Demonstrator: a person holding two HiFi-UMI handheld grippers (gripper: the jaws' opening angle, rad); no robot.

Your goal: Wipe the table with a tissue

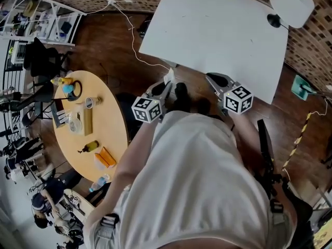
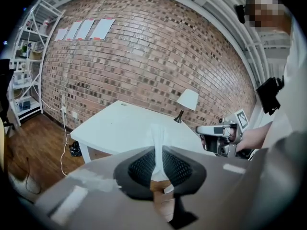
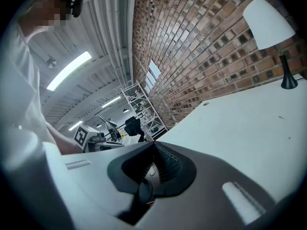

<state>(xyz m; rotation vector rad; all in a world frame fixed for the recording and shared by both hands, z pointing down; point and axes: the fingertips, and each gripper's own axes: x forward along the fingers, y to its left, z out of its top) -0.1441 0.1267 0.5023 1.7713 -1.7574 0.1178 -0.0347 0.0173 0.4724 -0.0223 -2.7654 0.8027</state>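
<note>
The left gripper (image 1: pixel 164 91) is clenched on the tissue (image 2: pixel 157 145), a thin white strip standing between its jaws, just short of the white table (image 1: pixel 218 35). The right gripper (image 3: pixel 153 145) looks closed on nothing. Lower the tissue flat onto the tabletop before sweeping, using that 1 firm grip.
</note>
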